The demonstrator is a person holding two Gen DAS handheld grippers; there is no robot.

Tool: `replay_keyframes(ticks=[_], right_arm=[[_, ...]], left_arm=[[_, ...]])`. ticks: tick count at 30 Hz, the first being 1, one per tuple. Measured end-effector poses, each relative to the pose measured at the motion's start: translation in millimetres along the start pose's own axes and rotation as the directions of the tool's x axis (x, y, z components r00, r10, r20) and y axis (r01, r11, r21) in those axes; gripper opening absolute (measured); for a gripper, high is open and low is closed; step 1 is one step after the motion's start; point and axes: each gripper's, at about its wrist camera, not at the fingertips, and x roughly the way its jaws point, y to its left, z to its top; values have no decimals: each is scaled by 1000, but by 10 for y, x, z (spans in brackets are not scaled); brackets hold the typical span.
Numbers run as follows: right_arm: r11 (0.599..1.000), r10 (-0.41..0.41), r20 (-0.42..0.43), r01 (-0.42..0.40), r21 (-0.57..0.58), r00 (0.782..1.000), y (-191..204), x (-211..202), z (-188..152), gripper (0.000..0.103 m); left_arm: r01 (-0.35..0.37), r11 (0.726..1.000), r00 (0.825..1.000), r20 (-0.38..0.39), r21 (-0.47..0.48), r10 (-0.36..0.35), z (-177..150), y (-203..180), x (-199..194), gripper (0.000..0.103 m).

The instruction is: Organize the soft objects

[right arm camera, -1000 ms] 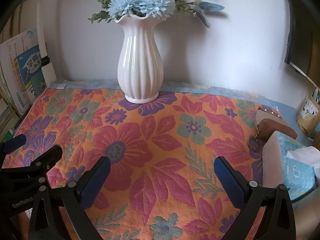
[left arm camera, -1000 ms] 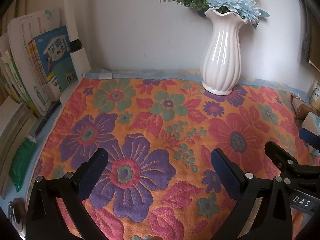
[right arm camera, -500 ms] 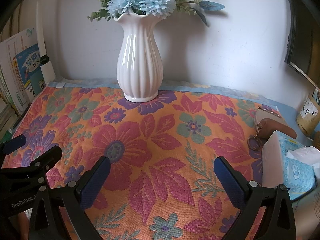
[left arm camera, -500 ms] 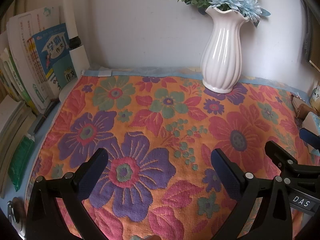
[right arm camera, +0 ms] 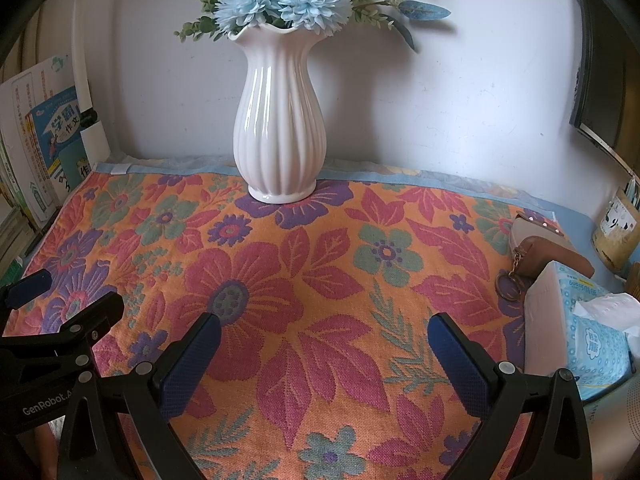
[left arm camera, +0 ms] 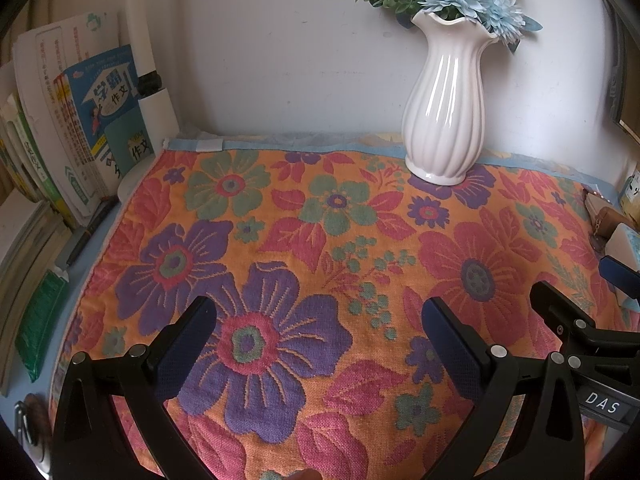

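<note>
A floral towel [left arm camera: 320,248] in orange, red and purple lies spread flat over the table; it also shows in the right wrist view [right arm camera: 328,264]. My left gripper [left arm camera: 318,316] is open and empty, hovering over the towel's near left part. My right gripper [right arm camera: 324,332] is open and empty over the near middle of the towel. The right gripper shows at the right edge of the left wrist view [left arm camera: 580,312], and the left gripper shows at the left edge of the right wrist view [right arm camera: 60,312].
A white ribbed vase [left arm camera: 444,112] with blue flowers stands on the towel's far edge by the wall, also seen in the right wrist view [right arm camera: 278,120]. Books [left arm camera: 72,136] lean at the left. A brown pouch [right arm camera: 548,248] and tissue pack [right arm camera: 584,332] lie at the right.
Both grippers have lifted or drawn back slightly, so the scene has shifted a little down in view. Both stay open. The towel and vase have not moved.
</note>
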Motion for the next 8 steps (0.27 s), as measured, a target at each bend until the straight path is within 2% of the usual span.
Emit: replay_keyframes(ticks=[3, 6, 8], right_arm=[[1000, 0, 0, 0, 0, 1000, 2, 3, 4, 103], [1000, 0, -1, 0, -3, 1000, 5, 5, 2, 103], [1000, -5, -2, 5, -12, 1000, 14, 7, -7, 103]], left_arm=[[-2, 1000, 1000, 5, 1, 2, -1, 1, -2, 102], [-23, 1000, 998, 60, 8, 23, -15, 13, -72, 102], [-31, 999, 997, 67, 12, 30, -21, 13, -82, 102]])
